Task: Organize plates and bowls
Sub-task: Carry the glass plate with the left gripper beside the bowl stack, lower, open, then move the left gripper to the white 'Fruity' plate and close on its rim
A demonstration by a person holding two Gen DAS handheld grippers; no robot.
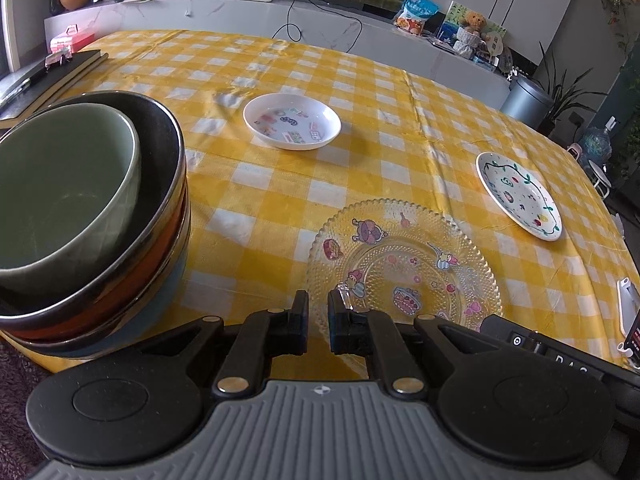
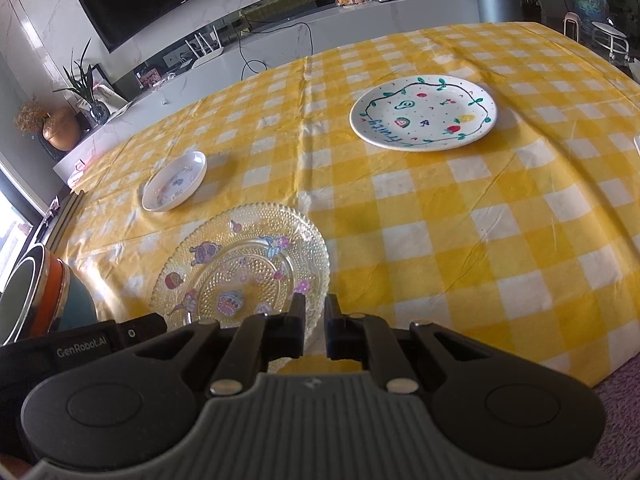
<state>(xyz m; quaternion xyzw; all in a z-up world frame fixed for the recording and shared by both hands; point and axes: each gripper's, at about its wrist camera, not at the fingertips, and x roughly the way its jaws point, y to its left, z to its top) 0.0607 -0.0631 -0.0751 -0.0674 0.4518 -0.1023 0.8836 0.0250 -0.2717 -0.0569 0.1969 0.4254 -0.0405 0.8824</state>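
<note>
Both claws, left claw [image 1: 318, 306] and right claw [image 2: 314, 308], I hold nearly closed and empty above the clear beaded glass plate [image 1: 404, 264], bowls already nested at nine o'clock [image 1: 80, 216], while the white sticker dish [image 1: 292, 126] and fruit-painted plate [image 2: 424, 116] remain unstacked on the yellow-checked tabletop [image 2: 460, 232].

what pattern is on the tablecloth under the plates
Yellow and white checks on the cloth tablecloth; clearest in the right wrist view.

tablecloth [image 1: 360, 184]: cloth, creased | big plate [image 1: 404, 256]: clear beaded glass | small dish [image 1: 292, 120]: glossy white
</note>
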